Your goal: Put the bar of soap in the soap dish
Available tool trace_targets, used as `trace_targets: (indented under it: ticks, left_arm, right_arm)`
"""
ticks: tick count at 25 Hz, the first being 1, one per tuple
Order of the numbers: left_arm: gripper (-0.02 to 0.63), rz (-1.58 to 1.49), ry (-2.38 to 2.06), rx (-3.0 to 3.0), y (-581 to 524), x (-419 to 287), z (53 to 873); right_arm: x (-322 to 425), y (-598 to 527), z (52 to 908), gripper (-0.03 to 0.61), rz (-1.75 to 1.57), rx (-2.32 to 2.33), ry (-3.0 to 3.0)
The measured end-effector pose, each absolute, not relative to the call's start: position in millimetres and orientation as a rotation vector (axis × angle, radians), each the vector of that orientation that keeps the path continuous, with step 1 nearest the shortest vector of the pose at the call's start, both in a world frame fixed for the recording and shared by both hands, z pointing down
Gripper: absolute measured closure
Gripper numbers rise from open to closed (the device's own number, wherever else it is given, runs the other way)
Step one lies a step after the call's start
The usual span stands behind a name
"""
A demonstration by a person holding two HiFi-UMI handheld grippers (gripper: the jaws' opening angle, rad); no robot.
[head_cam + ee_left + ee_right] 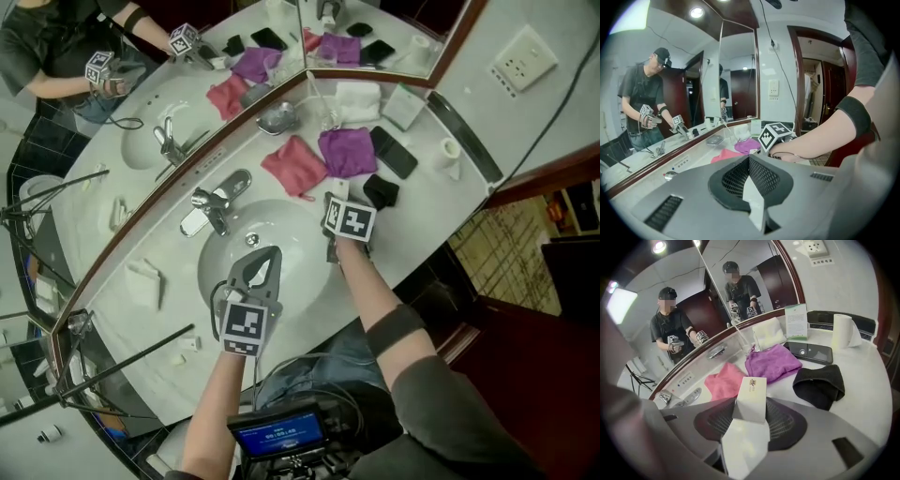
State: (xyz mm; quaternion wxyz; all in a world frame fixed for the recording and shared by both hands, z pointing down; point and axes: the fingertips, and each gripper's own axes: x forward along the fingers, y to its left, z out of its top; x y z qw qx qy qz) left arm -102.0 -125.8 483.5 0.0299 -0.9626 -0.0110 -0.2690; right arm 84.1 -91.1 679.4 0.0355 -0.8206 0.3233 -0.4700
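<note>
White and boxed, the bar of soap (751,397) sits clamped between the jaws of the right tool (749,409), at the front part of the pale bench (427,220) just beside the basin (302,281), with a pink cloth (293,165), a purple cloth (347,150) and a black cloth (381,190) lying close ahead of it. The metal soap dish (278,118) stands further back against the mirror, beyond the pink cloth and well apart from the soap. The left tool (265,258) hangs over the basin with its jaws pressed together on nothing.
</note>
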Motion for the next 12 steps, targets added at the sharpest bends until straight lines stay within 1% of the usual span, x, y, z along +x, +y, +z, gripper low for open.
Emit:
trace_targets:
  ticks: [6,12]
  left_arm:
    - [0.611,-0.804,0.009,-2.999,-130,-95,481]
    - [0.611,-0.794,0.103,-3.017,-143,-84,481]
  right_arm:
    - [80,-122,642,0.357,-1.326,-2.333,1.047]
    - [92,-171,595,0.357,-1.193,-2.117,1.11]
